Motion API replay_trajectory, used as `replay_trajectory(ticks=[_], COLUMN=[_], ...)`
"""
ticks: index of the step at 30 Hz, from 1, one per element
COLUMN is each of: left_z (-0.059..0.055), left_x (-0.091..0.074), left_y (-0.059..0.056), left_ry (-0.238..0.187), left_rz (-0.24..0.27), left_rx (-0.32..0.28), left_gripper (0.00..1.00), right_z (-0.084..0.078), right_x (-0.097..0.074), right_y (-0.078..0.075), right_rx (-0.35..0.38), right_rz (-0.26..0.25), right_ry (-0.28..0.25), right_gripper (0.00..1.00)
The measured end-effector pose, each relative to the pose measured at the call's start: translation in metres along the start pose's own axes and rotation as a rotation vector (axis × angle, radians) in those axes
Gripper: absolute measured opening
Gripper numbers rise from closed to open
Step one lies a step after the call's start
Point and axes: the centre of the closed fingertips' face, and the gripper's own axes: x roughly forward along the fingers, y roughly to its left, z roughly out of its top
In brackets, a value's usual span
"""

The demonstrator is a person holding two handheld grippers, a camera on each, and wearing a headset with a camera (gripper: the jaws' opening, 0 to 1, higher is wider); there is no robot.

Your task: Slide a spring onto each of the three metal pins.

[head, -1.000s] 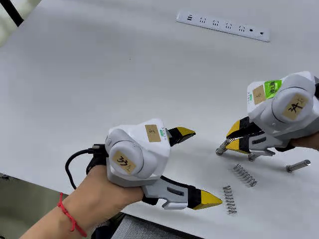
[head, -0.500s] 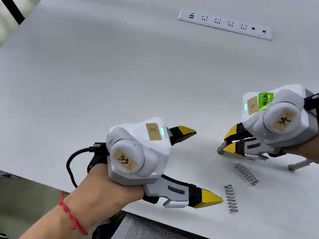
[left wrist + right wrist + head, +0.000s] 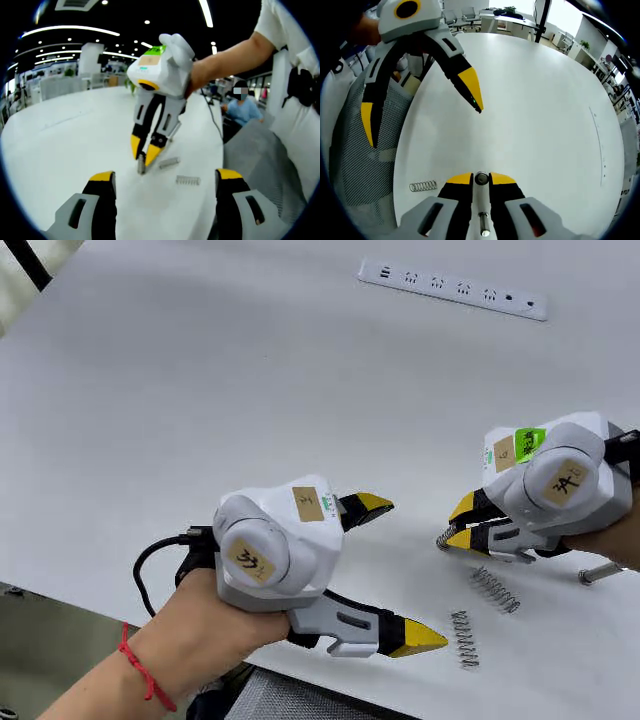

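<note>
Since one second ago, the right gripper [image 3: 459, 523] has come a little lower and to the left in the head view. Its body now covers one end of the loose pin [image 3: 600, 572] at the right edge, and its jaws stand closer together. The left gripper [image 3: 410, 573] has kept its place.

In the head view, the left gripper is at lower centre, held by a hand [image 3: 200, 630], and its jaws are spread wide with nothing between them. The right gripper at middle right has its jaws almost together on a pin [image 3: 443, 536]. The pin's end sticks out to the left and comes down to the table [image 3: 250, 390]. This end looks ribbed like a coil, but it is too small to be sure. Just below the right gripper lies the upper spring [image 3: 494, 590]. The lower spring [image 3: 462, 638] is near it, beside the lower tip of the left gripper. A power strip [image 3: 452, 287] lies at the top of the frame.

In the left gripper view, the left gripper [image 3: 165, 175] has its two tips far apart at the bottom. The right gripper [image 3: 143, 154] reaches down from upper centre, with its tips close on the pin [image 3: 141, 168], which touches the table. To the right of the pin lie the upper spring [image 3: 169, 162] and the lower spring [image 3: 188, 180].

In the right gripper view, the right gripper [image 3: 481, 181] pinches the pin [image 3: 481, 177] between its tips at bottom centre. A spring [image 3: 423, 186] lies at lower left; it cannot be told which one it is. The left gripper [image 3: 422, 125] is at upper left, wide open.
</note>
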Motion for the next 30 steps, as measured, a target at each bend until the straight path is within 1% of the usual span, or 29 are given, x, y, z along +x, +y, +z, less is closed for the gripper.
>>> replay_trajectory(ticks=[6,12,15,19,24,25,26,27,29,30], left_z=[0.0,-0.001,-0.001,-0.001,-0.001,-0.001,-0.001,0.0,0.0,0.0], left_x=[0.0,-0.001,-0.001,-0.002,-0.004,-0.004,-0.005,-0.005,-0.006,-0.006], left_y=[-0.002,-0.003,-0.005,-0.007,-0.011,-0.012,-0.012,-0.013,-0.014,-0.016], left_ry=[0.006,0.023,0.032,0.047,0.072,0.078,0.082,0.088,0.1,0.106], left_rz=[-0.006,-0.012,-0.015,-0.02,-0.026,-0.027,-0.027,-0.028,-0.028,-0.03], left_rx=[0.005,0.018,0.026,0.042,0.068,0.073,0.078,0.087,0.097,0.105], left_gripper=[0.82,0.81,0.8,0.79,0.79,0.79,0.78,0.78,0.78,0.78], right_z=[0.004,0.008,0.011,0.014,0.015,0.014,0.008,0.003,-0.001,-0.003], right_x=[-0.005,-0.019,-0.031,-0.047,-0.074,-0.08,-0.08,-0.085,-0.093,-0.099], right_y=[-0.001,-0.003,-0.005,-0.004,0.0,0.002,-0.002,-0.002,0.003,0.007], right_rx=[0.016,0.046,0.078,0.12,0.182,0.198,0.208,0.217,0.227,0.234], right_rz=[-0.009,-0.031,-0.055,-0.074,-0.112,-0.116,-0.119,-0.129,-0.139,-0.146], right_ry=[-0.022,-0.062,-0.102,-0.156,-0.237,-0.261,-0.273,-0.284,-0.299,-0.315], right_gripper=[0.17,0.21,0.25,0.28,0.35,0.37,0.38,0.4,0.43,0.44])
